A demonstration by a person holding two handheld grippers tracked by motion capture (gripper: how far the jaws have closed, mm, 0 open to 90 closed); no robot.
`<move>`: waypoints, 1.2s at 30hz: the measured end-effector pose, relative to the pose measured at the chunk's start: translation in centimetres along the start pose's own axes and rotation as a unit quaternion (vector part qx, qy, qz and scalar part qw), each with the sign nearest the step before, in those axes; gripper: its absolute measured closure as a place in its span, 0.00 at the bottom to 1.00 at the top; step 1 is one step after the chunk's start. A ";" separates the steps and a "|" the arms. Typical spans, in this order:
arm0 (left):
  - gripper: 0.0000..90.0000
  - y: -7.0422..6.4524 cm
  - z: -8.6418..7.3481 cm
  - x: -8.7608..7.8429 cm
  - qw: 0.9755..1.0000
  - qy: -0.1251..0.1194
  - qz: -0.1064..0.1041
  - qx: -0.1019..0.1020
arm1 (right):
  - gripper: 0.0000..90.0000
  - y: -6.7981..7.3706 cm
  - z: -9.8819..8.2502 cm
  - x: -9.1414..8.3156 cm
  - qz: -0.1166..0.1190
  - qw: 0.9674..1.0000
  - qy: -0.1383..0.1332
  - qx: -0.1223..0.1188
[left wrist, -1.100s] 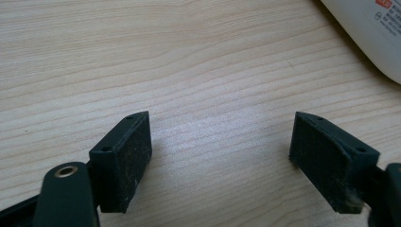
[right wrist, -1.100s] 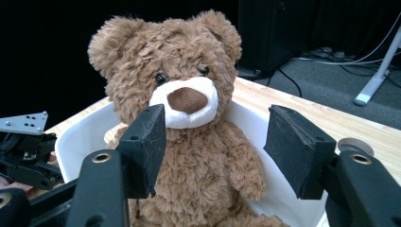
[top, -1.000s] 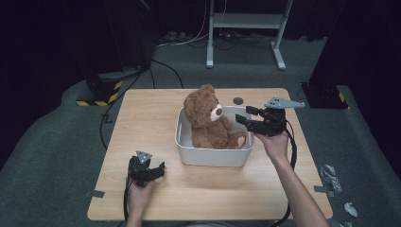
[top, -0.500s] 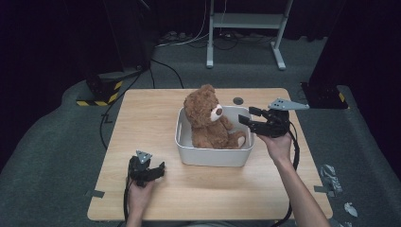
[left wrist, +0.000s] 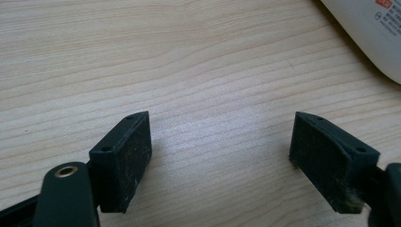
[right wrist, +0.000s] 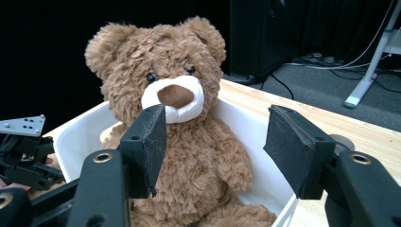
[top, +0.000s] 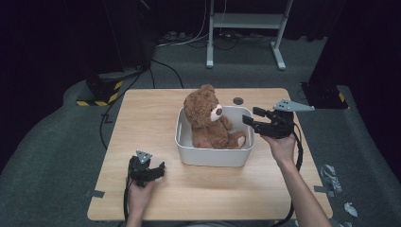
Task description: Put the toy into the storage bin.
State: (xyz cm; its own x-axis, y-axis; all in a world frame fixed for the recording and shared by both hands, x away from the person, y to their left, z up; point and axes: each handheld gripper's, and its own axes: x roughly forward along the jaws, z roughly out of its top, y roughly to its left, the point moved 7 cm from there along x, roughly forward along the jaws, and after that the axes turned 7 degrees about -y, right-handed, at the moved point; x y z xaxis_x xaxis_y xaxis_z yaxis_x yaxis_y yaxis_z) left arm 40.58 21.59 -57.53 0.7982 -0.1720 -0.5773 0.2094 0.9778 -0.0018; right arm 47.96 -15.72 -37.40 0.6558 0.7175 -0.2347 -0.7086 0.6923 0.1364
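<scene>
Teddy bear (top: 208,122) in tub (top: 213,156), just beyond right tongs (top: 251,116), jaws apart, empty.

Dark room, grey carpet (top: 52,156), wooden table (top: 151,113).

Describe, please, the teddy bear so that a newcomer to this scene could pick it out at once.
On the wooden table, find the white tub near its middle. Sitting upright inside is the teddy bear: shaggy brown fur, round ears and a white muzzle, the sole soft, furry thing there.
</scene>
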 end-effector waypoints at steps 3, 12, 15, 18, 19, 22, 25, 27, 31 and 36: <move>0.24 0.0 0.0 0.0 1.000 0.000 0.000 0.000 | 0.43 -0.2 -0.1 -0.2 -0.003 1.000 -0.001 0.003; 0.24 0.0 0.0 0.0 1.000 0.000 0.000 0.001 | 0.43 -0.5 -0.1 -1.0 -0.006 1.000 -0.006 0.005; 0.24 0.0 0.0 0.0 1.000 0.000 0.000 0.001 | 0.43 -0.6 -0.1 -1.2 -0.007 1.000 -0.008 0.005; 0.24 0.0 0.0 0.0 1.000 0.000 0.000 0.000 | 0.43 -0.6 -0.1 -1.4 -0.008 1.000 -0.009 0.005; 0.24 0.0 0.0 0.0 1.000 0.000 0.000 0.001 | 0.43 -0.6 -0.1 -1.5 -0.010 1.000 -0.011 0.005; 0.24 0.0 0.0 0.0 1.000 0.000 0.000 0.001 | 0.43 -0.7 -0.1 -1.8 -0.011 1.000 -0.013 0.006; 0.24 0.0 0.0 0.0 1.000 0.000 0.000 0.001 | 0.43 -0.8 -0.1 -2.0 -0.012 1.000 -0.015 0.006; 0.24 0.0 0.0 0.0 1.000 0.000 0.000 0.001 | 0.43 -0.8 -0.1 -2.2 -0.013 1.000 -0.015 0.007; 0.24 0.0 0.0 0.0 1.000 0.000 0.000 0.000 | 0.43 -0.9 -0.1 -2.5 -0.015 1.000 -0.018 0.007; 0.24 0.0 0.0 0.0 1.000 0.000 0.000 0.001 | 0.43 -1.1 -0.2 -2.9 -0.017 1.000 -0.021 0.008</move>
State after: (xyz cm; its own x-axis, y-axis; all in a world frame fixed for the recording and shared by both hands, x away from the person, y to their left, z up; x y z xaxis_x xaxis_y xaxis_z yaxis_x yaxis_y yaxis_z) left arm 40.59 21.59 -57.53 0.7985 -0.1720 -0.5770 0.2100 0.9777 -0.0009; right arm 46.80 -18.52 -37.05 0.6894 0.6963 -0.1998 -0.6820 0.7168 0.1450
